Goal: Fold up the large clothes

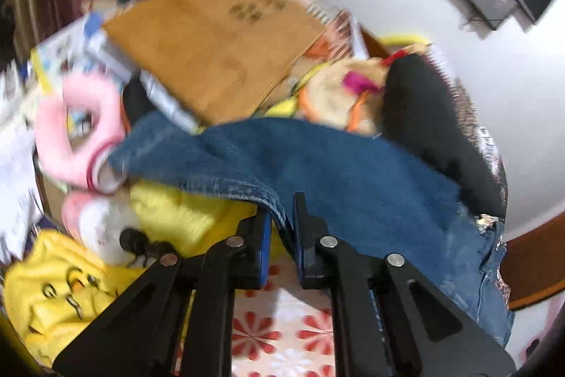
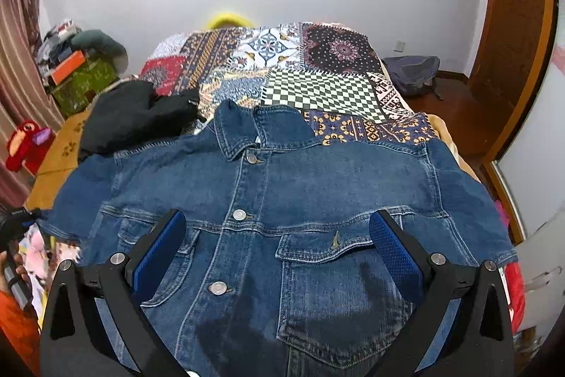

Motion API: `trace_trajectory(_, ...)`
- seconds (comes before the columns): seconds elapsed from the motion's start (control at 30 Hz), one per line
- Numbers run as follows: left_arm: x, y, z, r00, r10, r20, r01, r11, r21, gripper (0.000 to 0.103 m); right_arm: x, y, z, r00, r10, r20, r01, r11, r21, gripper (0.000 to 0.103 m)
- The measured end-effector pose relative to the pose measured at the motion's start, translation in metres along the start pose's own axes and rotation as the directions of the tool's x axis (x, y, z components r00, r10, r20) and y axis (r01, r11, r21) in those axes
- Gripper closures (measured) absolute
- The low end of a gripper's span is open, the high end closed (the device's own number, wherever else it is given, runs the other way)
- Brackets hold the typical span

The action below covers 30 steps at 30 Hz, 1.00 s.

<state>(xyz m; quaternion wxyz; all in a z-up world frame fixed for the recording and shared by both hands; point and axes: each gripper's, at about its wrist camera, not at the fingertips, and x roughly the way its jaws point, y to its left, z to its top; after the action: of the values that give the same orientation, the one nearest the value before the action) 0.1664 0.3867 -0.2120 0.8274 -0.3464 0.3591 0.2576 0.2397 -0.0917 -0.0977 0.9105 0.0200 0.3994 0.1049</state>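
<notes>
Left gripper: the black two-finger left gripper (image 1: pixel 282 228) has its blue-padded jaws pinched together on a hemmed edge of the dark blue denim jacket (image 1: pixel 353 186); cloth sits between the pads. This view is blurred.
Left surroundings: beside that gripper lie a yellow plush toy with a stitched face (image 1: pixel 60 288), a pink padded ring (image 1: pixel 81 136) and a flat brown cardboard sheet (image 1: pixel 219 41). Under the jaws shows a white cloth with red flower print (image 1: pixel 282 334).
Jacket: in the right wrist view the denim jacket (image 2: pixel 282 200) lies spread front-up on the bed, collar toward the far wall, silver buttons fastened down the middle, chest pocket flaps flat. One sleeve edge at the left is drawn toward a black tool at the frame edge, held by a hand (image 2: pixel 10 267).
Bed: a patchwork bedspread of checks and medallion prints (image 2: pixel 317 69) covers the mattress beyond the collar.
Black garment: a crumpled black cloth bundle (image 2: pixel 134 119) rests on the bed just left of the jacket's shoulder, touching it.
Right gripper: the black right gripper with blue ribbed pads (image 2: pixel 279 246) hangs over the jacket's chest, jaws spread wide, nothing between them.
Far right: a grey backpack (image 2: pixel 413 73) sits on the floor near a wooden wardrobe (image 2: pixel 515 34).
</notes>
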Motion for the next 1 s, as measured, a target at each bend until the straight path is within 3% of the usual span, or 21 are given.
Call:
trace_trajectory(0.2, -0.056, -0.064, 0.018, 0.986, -0.112, 0.126, 0.095, 0.986, 0.135, 0.096, -0.009, -0.008, -0.004, 1.000, 0.018, 0.015, -0.018, 1.000, 0.015, 0.000)
trace_trajectory(0.4, -0.097, -0.148, 0.006, 0.952, -0.255, 0.167, 0.192, 0.927, 0.323, 0.097, -0.013, -0.018, -0.013, 0.998, 0.064, 0.012, -0.065, 0.997, 0.052, 0.000)
trace_trajectory(0.57, -0.091, -0.221, -0.031, 0.941, -0.332, 0.068, 0.267, 0.849, 0.455, 0.097, -0.018, -0.025, -0.022, 0.999, 0.026, 0.018, -0.027, 0.999, 0.041, 0.000)
trace_trajectory(0.77, -0.062, -0.276, -0.101, 0.947, -0.311, -0.081, 0.296, 0.743, 0.600, 0.097, -0.028, -0.042, -0.028, 0.999, -0.008, 0.031, 0.007, 0.999, 0.048, 0.000)
trace_trajectory(0.87, -0.043, -0.286, -0.133, 0.955, -0.252, -0.159, 0.294, 0.716, 0.633, 0.097, -0.028, -0.051, -0.031, 1.000, -0.007, 0.026, 0.005, 0.997, 0.073, 0.000)
trace_trajectory(1.0, -0.010, -0.284, -0.170, 0.922, -0.171, -0.347, 0.358, 0.716, 0.599, 0.094, -0.029, -0.057, -0.034, 1.000, 0.001, 0.020, -0.003, 0.995, 0.098, 0.000)
